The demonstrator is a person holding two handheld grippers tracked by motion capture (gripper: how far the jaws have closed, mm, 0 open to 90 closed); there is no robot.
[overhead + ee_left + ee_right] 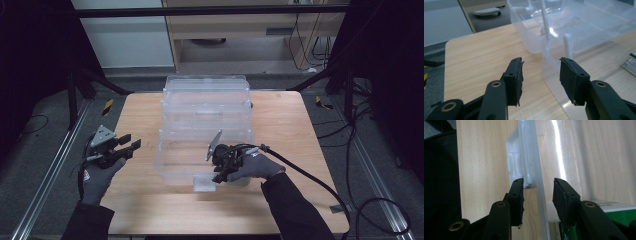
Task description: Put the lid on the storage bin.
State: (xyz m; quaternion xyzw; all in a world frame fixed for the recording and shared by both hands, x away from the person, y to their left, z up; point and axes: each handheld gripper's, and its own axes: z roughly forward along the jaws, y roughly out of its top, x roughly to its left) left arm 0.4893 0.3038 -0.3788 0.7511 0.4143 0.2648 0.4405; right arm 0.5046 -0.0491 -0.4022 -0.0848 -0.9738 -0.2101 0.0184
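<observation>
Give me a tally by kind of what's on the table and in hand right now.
Clear plastic box with its lid open: 1
White latch on the box's near wall: 1
Green-and-white label in the box: 1
Grippers: 2, left gripper and right gripper
Total: 5

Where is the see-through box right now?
In the high view the clear plastic box sits mid-table, lid open behind it. The right gripper straddles its near wall beside the front latch.
</observation>
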